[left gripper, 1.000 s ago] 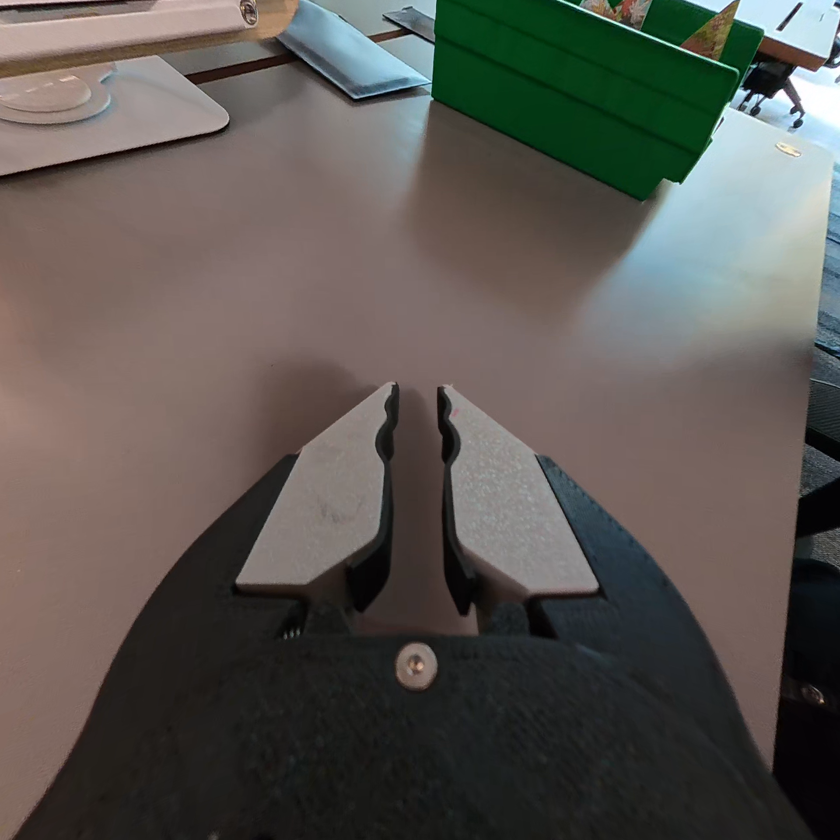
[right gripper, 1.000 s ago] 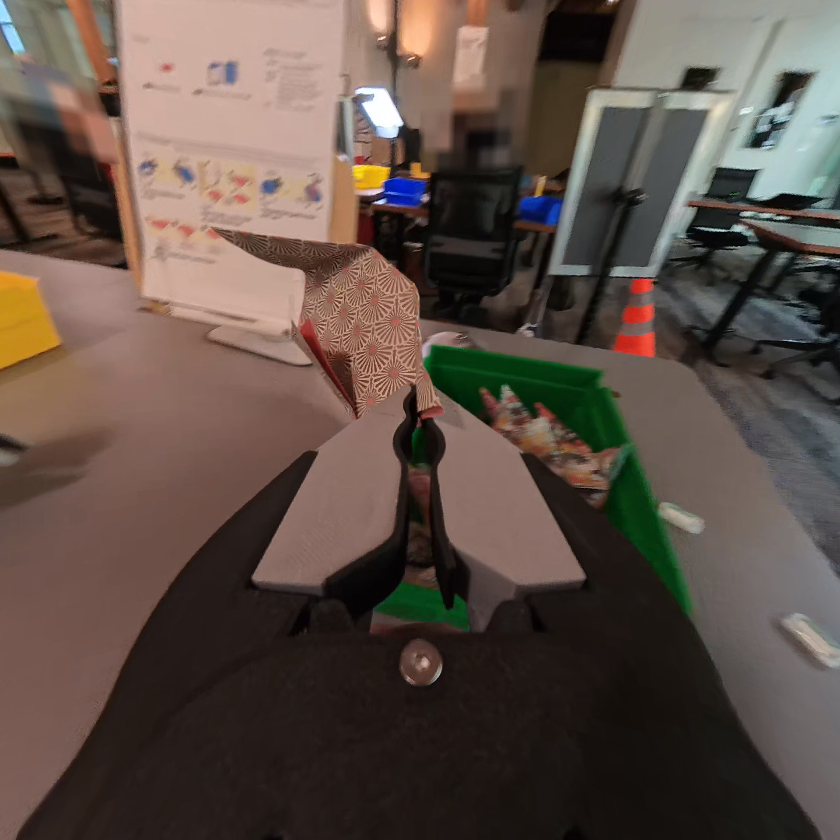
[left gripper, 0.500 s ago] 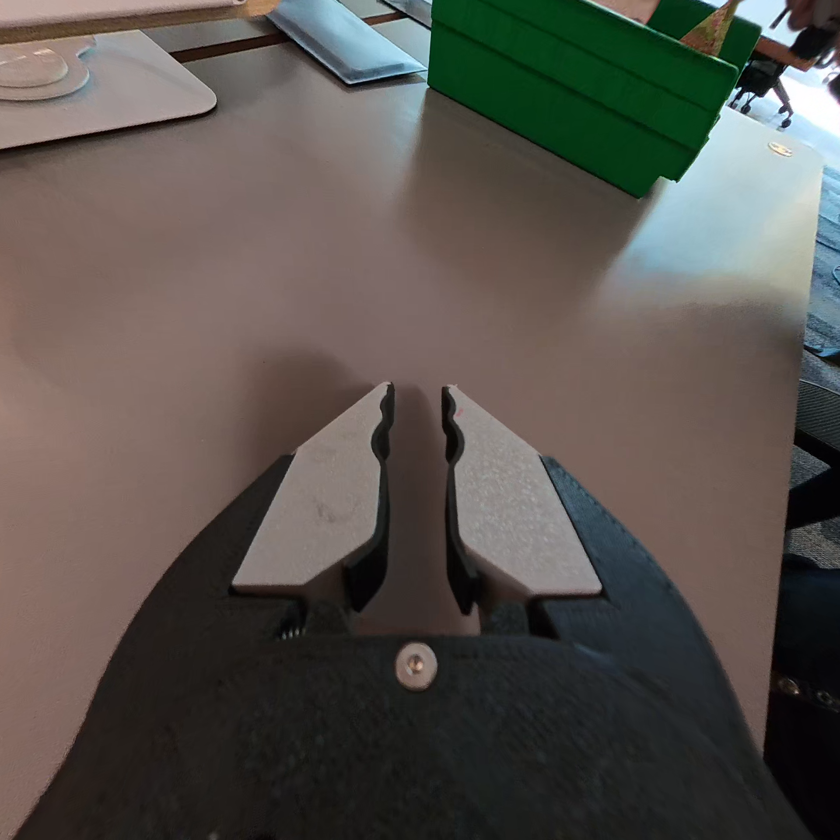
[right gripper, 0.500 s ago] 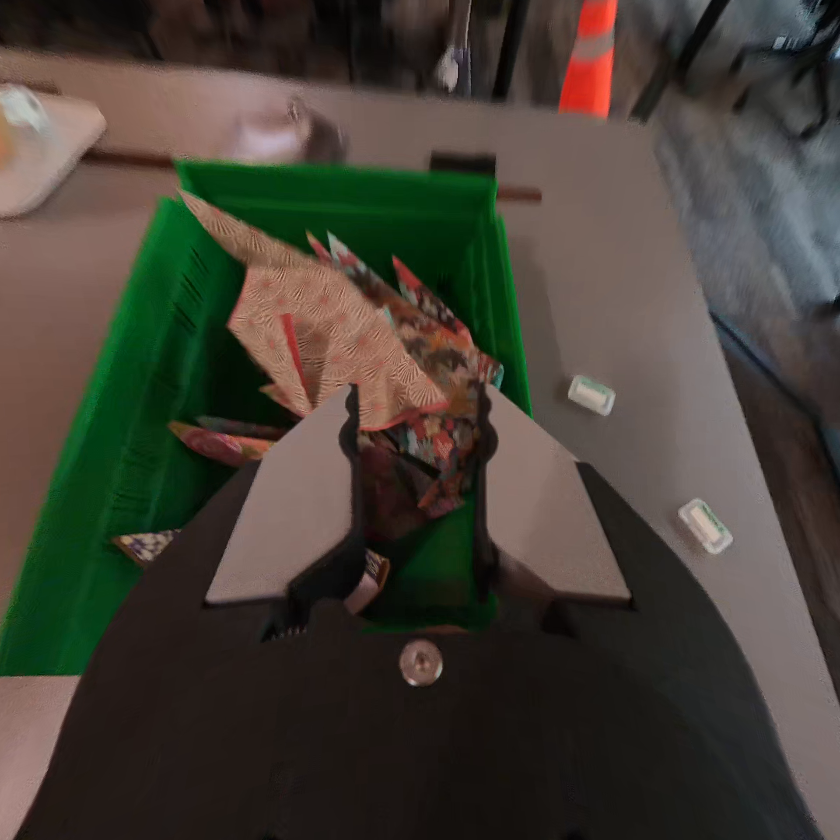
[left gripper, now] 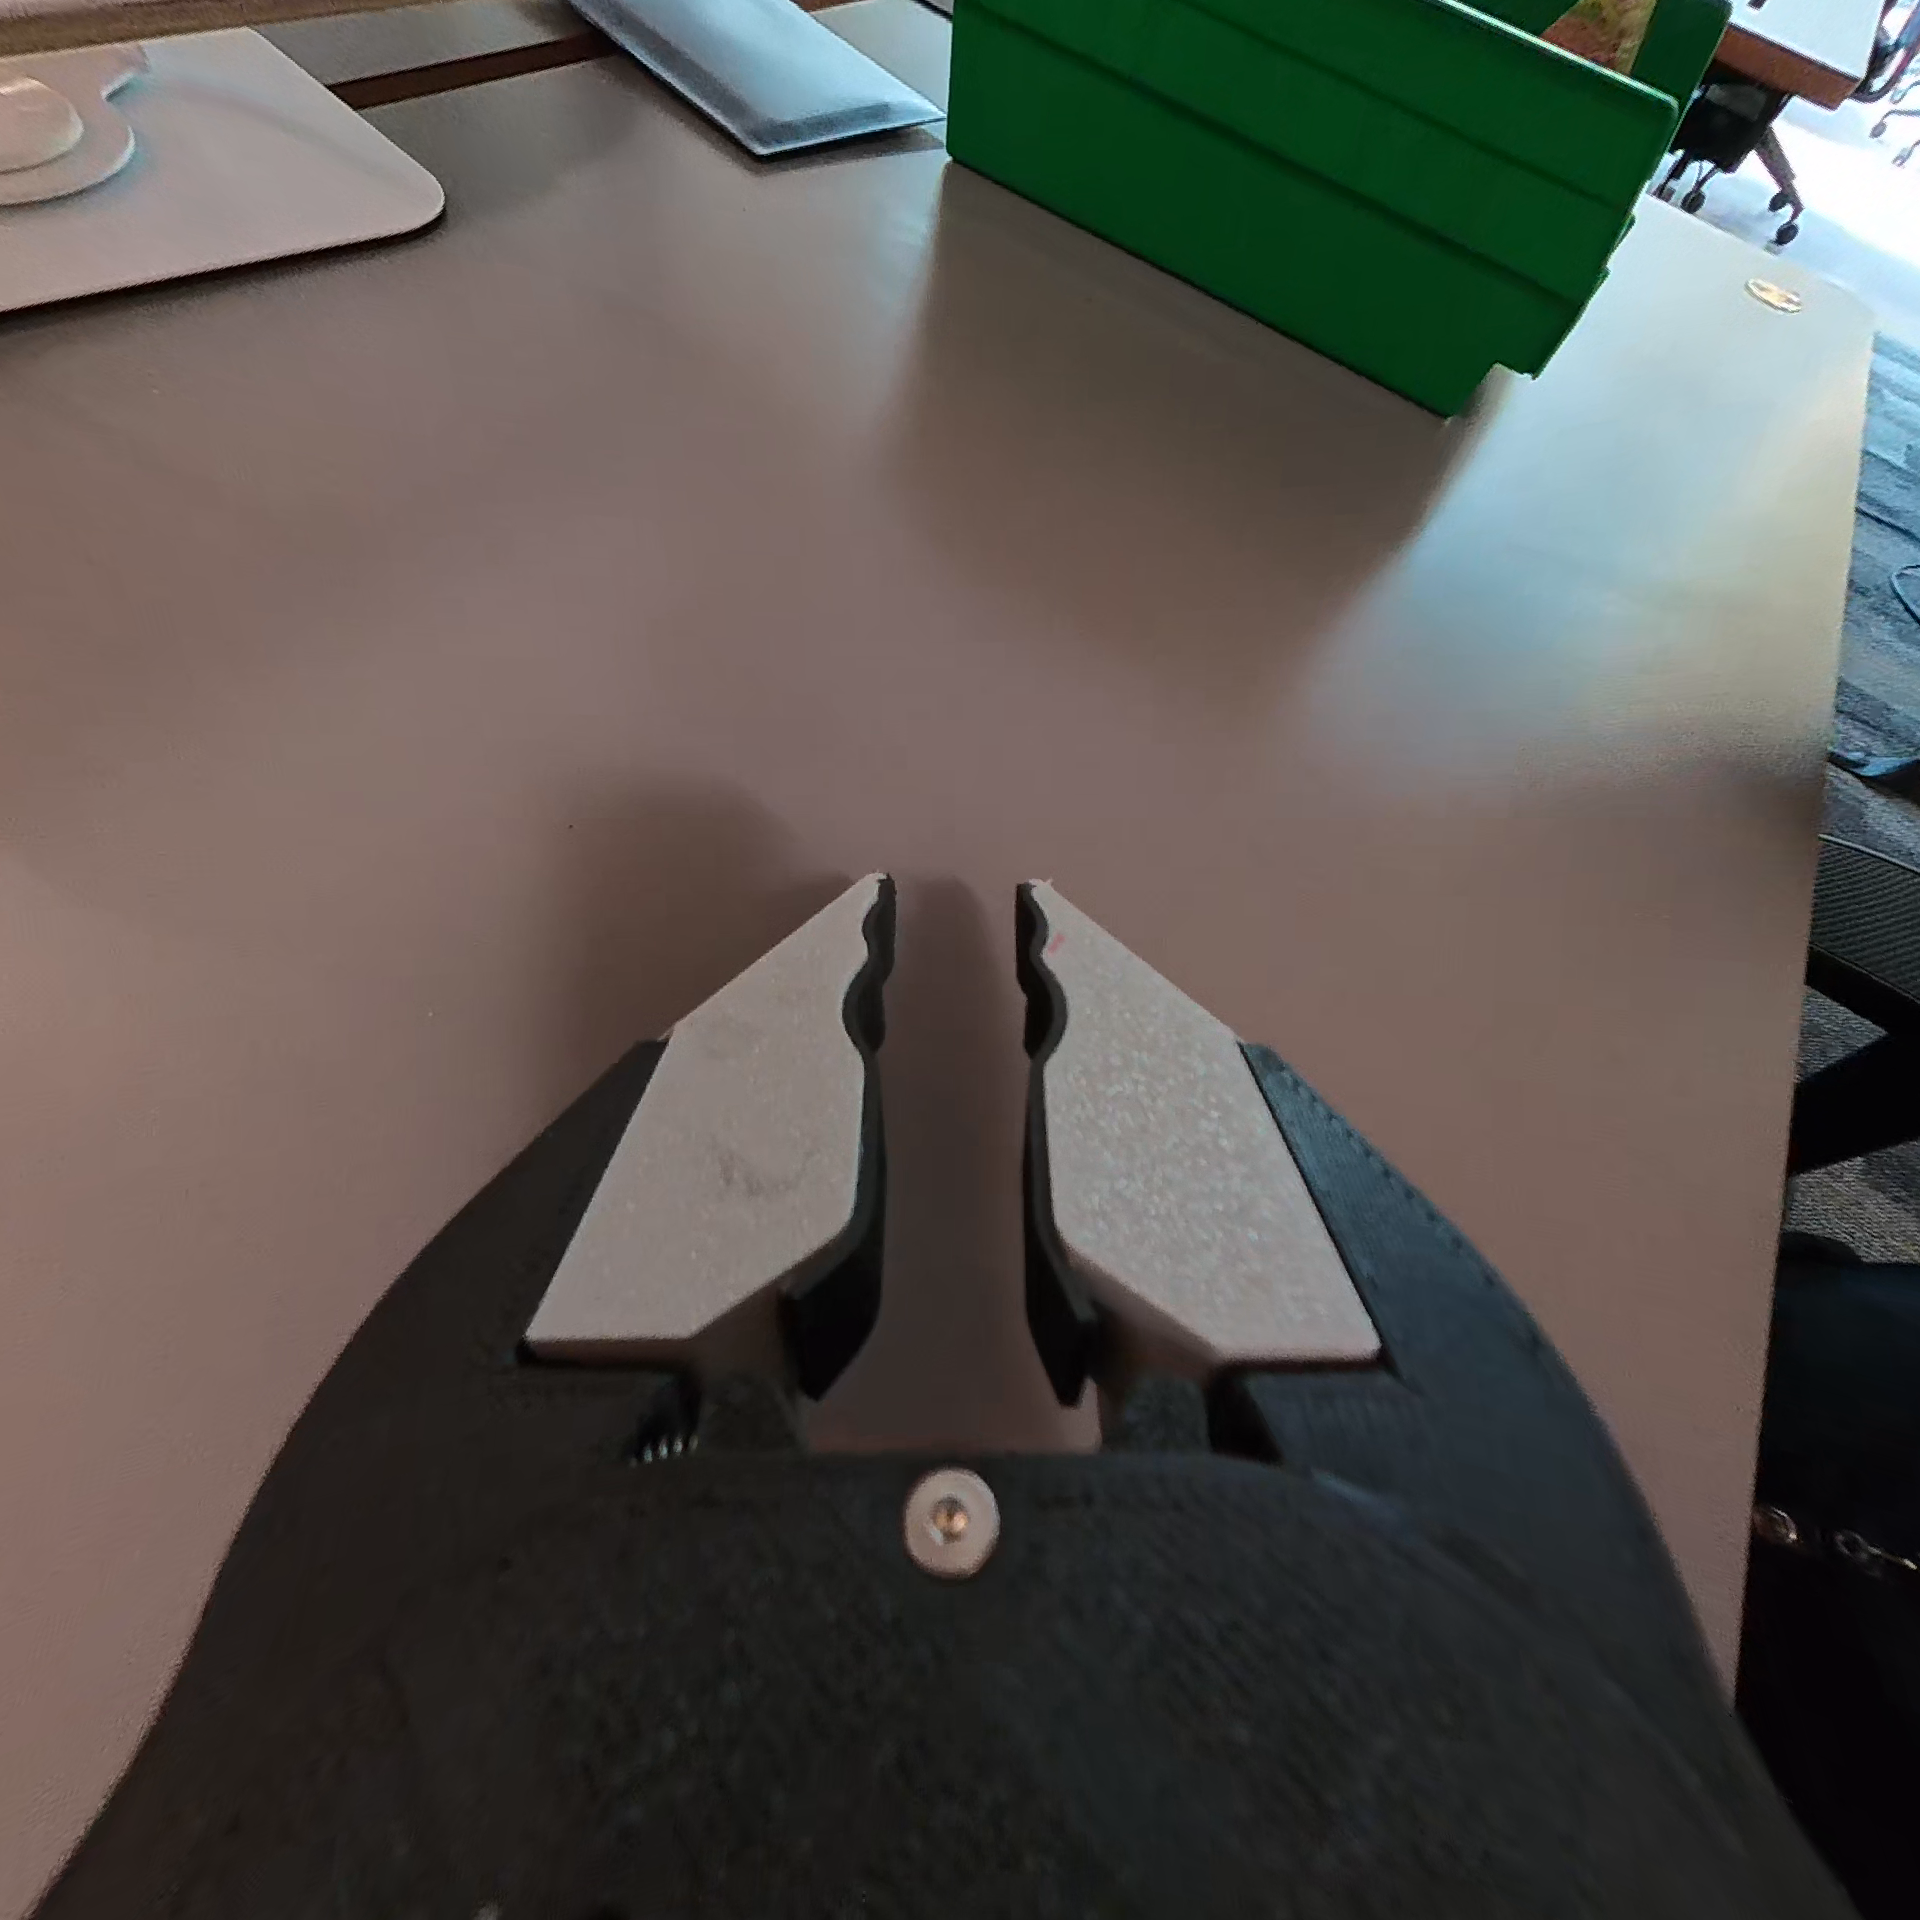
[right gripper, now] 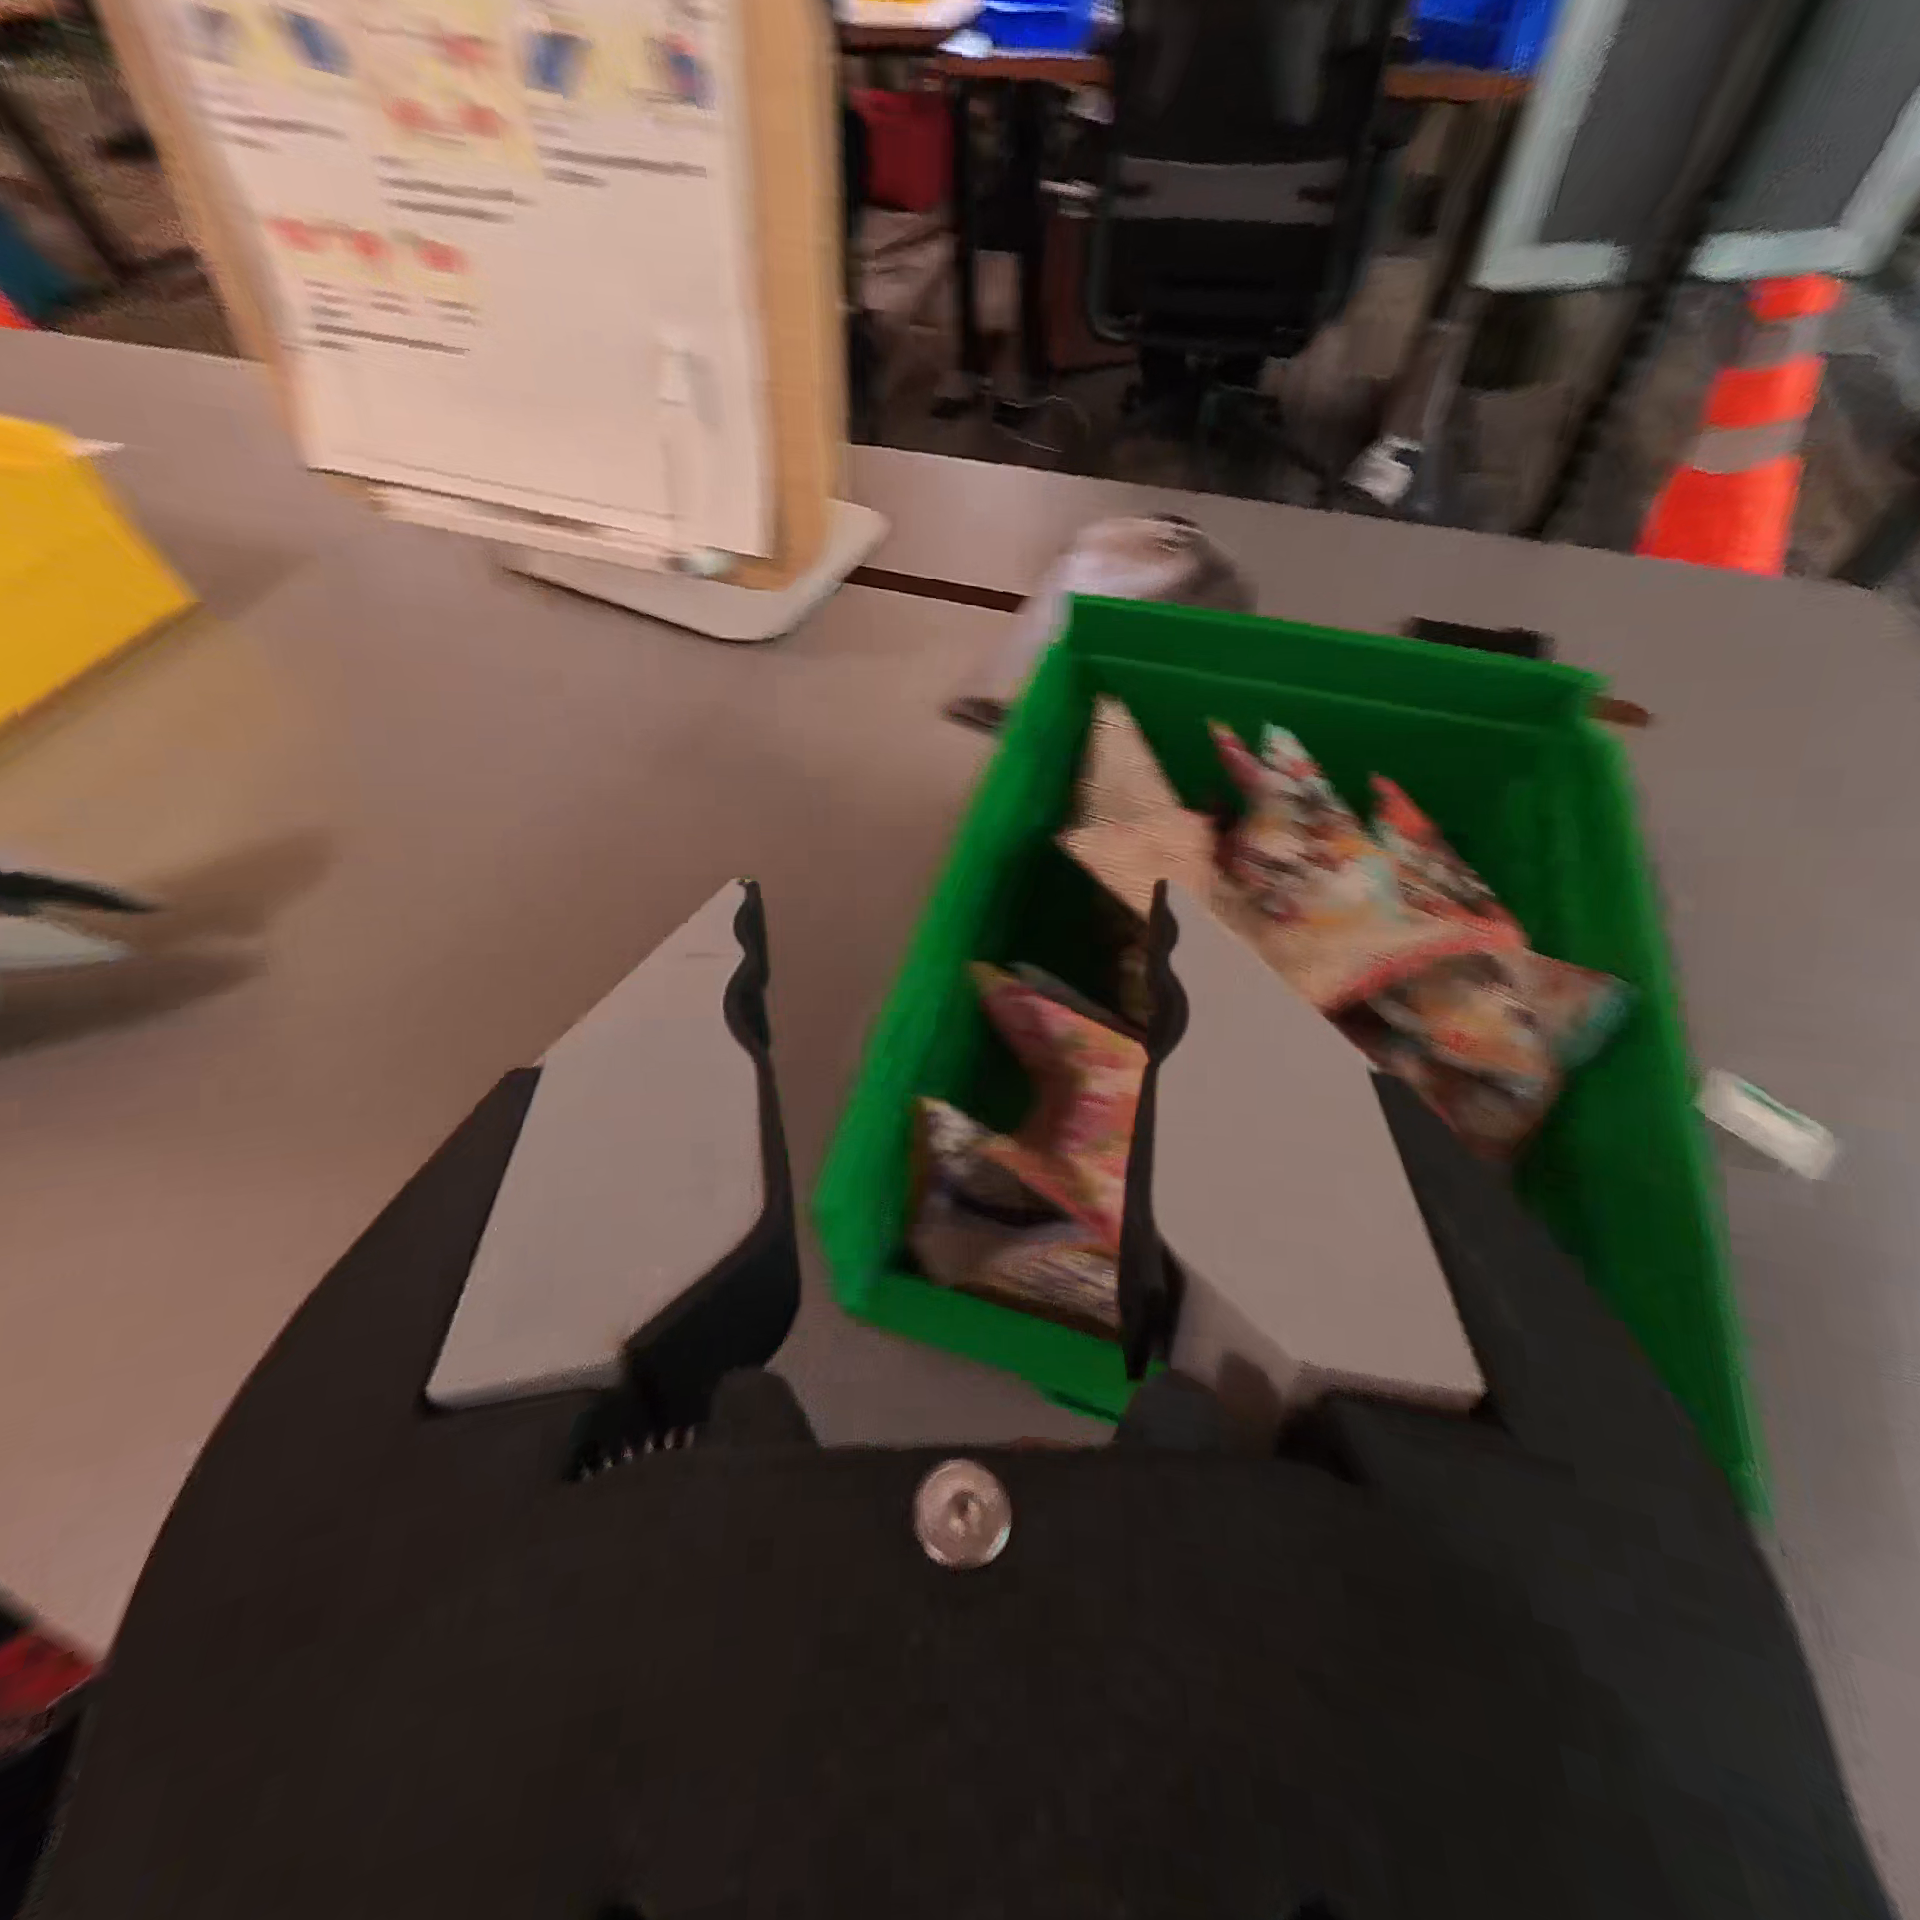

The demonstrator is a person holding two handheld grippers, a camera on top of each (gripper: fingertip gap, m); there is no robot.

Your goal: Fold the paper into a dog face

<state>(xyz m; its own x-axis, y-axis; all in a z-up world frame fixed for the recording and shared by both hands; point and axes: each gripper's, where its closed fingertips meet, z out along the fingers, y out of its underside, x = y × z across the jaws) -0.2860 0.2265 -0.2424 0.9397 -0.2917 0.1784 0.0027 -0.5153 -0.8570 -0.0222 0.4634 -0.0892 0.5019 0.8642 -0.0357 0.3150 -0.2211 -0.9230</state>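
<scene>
Green bin (right gripper: 1621,1091): folded papers (right gripper: 1382,914) visible right wrist only.

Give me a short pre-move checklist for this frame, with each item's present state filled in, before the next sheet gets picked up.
1. Right gripper empty, fingers apart: ok.
2. Left gripper empty, fingers slightly apart: ok.
3. Folded papers lie inside the green bin, none caught on the right fingers: ok.
4. Table ahead of the left gripper bare for folding: ok.
5. Fresh flat sheet in view to start on: not ok, none shows in either view.
6. Yellow bin holds paper: cannot tell, its inside is out of view.
</scene>
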